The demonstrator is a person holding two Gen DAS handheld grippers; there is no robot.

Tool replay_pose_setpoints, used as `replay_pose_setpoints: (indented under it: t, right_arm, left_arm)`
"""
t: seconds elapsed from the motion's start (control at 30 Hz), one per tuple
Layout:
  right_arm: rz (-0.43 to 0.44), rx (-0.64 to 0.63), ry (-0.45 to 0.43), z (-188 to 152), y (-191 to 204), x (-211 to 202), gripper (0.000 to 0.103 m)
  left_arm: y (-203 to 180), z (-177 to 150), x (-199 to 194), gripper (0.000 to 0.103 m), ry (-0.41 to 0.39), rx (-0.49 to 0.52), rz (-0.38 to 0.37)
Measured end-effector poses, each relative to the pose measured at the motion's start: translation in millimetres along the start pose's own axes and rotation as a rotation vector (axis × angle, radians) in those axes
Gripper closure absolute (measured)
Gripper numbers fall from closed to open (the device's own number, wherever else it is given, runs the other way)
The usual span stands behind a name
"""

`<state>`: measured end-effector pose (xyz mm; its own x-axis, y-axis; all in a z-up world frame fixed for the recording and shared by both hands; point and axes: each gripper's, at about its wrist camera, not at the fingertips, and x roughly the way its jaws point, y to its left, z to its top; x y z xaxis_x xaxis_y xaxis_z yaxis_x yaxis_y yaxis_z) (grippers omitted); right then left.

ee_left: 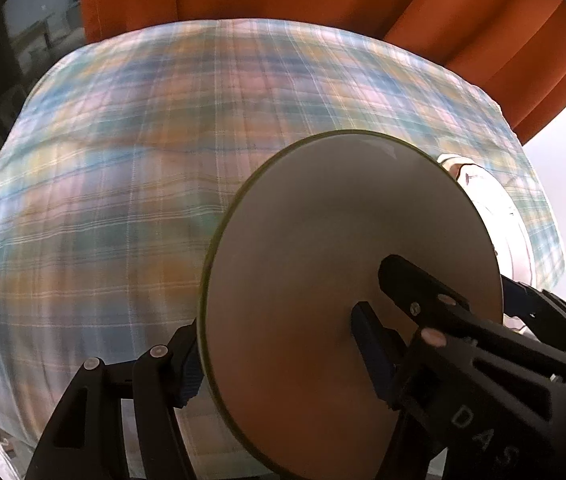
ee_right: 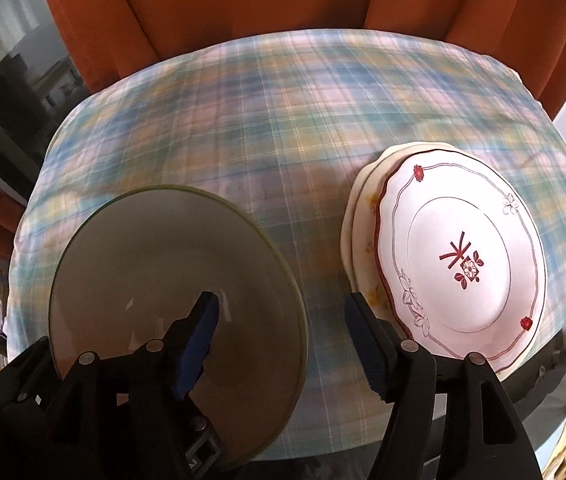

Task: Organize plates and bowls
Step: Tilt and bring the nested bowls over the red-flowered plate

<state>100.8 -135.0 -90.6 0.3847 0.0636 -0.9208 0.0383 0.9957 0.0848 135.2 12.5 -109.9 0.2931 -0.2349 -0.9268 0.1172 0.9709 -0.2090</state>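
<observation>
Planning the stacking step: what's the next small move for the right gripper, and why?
Probably close the right gripper on the grey plate's rim. Its fingers stand open astride that rim, one over the plate and one over the tablecloth. The plate lies apart from the plate stack, where it likely belongs.

A grey plate (ee_left: 335,264) with a green rim lies on the plaid tablecloth (ee_left: 131,184), between the spread fingers of the left gripper (ee_left: 275,344). A white plate (ee_left: 495,208) peeks from behind the grey plate's far edge.
</observation>
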Motion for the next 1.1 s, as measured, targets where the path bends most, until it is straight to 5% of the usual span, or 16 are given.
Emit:
replay_pose_setpoints:
  t: [0.37, 0.57, 1.1]
  right_arm:
    - [0.092, 0.09, 0.022, 5, -11, 15, 0.035]
    - [0.279, 0.058, 0.085, 12, -15, 28, 0.052]
    - [0.368, -0.04, 0.156, 18, -21, 32, 0.061]
  left_arm:
    - [1, 6, 3, 0.036, 0.05, 0.03, -0.015]
    - [1, 5, 0, 0.036, 0.068, -0.009, 0.045]
    - [-15, 1, -2, 0.041, 0.047, -0.058, 0.141]
